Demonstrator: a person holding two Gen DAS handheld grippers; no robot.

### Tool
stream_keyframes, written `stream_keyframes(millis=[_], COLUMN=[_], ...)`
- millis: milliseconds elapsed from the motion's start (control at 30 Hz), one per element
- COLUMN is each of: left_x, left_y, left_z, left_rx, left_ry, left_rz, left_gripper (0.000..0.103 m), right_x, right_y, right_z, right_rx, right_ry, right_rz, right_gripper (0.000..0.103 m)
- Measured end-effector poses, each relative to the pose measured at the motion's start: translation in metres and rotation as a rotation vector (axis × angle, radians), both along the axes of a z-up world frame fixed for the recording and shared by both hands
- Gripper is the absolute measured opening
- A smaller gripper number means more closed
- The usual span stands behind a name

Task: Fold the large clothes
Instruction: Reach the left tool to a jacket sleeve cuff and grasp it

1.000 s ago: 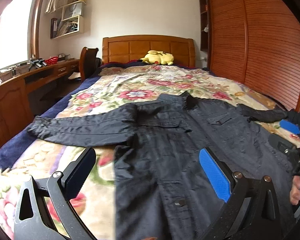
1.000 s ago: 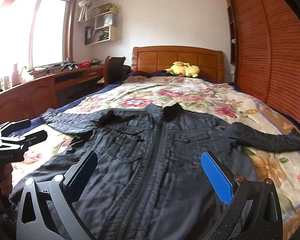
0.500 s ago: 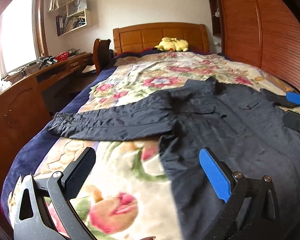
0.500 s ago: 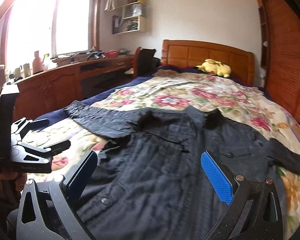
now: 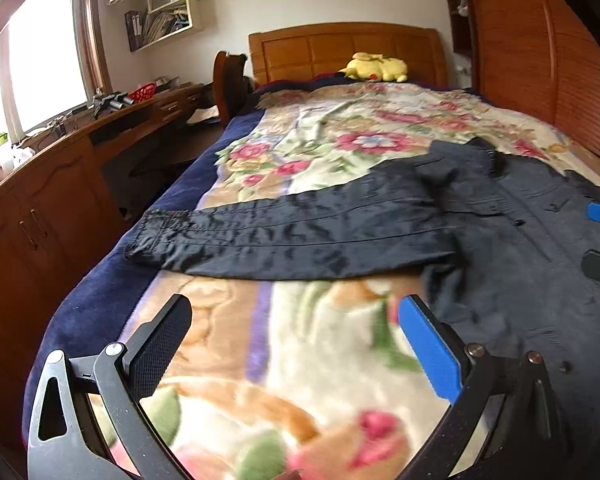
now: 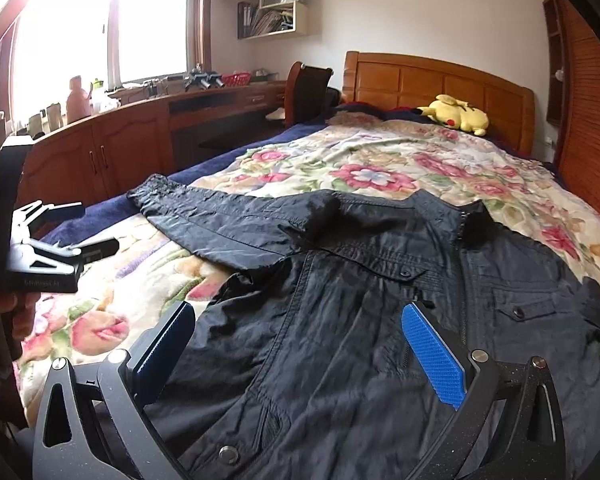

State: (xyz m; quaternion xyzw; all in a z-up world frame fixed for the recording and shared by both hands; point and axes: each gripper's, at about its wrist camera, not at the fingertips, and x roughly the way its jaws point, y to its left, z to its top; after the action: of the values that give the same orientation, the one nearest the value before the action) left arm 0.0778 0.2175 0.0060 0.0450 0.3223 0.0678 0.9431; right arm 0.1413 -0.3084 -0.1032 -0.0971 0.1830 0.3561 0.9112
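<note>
- left gripper (image 5: 294,340) spread wide over the floral blanket (image 5: 300,360), jacket sleeve (image 5: 300,236) at 12 o'clock
- right gripper (image 6: 296,344) wide too, hovering over the dark jacket (image 6: 360,300)

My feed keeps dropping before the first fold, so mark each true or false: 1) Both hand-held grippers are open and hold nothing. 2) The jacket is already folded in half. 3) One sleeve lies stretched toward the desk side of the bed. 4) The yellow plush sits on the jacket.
1) True: the left hand-held gripper and right hand-held gripper are open and empty.
2) False: the jacket lies spread flat, front up.
3) True: the sleeve reaches toward the desk.
4) False: the yellow plush lies by the headboard, apart from the jacket.
</note>
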Motion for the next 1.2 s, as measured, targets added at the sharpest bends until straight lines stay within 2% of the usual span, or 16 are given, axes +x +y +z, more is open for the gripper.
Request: stream_keyframes(millis=[167,300,500,633,933,1200], left_x=[0.017,0.036,0.061,0.079,0.113,0.139], left_y=[0.030,0.053,0.093,0.126,0.188,0.209], left_z=[-0.008,-0.016,-0.029,-0.034,-0.048,-0.062], left_rx=[-0.019,0.000,-0.032,-0.047,-0.065,-0.074], left_ry=[0.027,0.054,0.104,0.118,0.137,0.169], left_rz=[0.021,0.042,0.065,0.133,0.285,0.332], left_gripper=[0.103,0.103,0.092,0.088,0.087,0.087], right_x=[0.012,0.020,0.010,0.007,0.013,0.014], right_y=[0.004,0.007,0.017,0.018,0.022,0.024], right_z=[-0.006,-0.006,-0.009,-0.009,-0.015,-0.018], right_rx=[0.003,-0.005,-0.020,-0.024,-0.035,-0.044], right_ry=[0.042,0.052,0.033,0.017,0.034,0.044], right_rz=[0.020,0.034,0.040,0.032,0.022,0.028], right_gripper=[0.103,0.103,0.103,0.103,0.103,0.103])
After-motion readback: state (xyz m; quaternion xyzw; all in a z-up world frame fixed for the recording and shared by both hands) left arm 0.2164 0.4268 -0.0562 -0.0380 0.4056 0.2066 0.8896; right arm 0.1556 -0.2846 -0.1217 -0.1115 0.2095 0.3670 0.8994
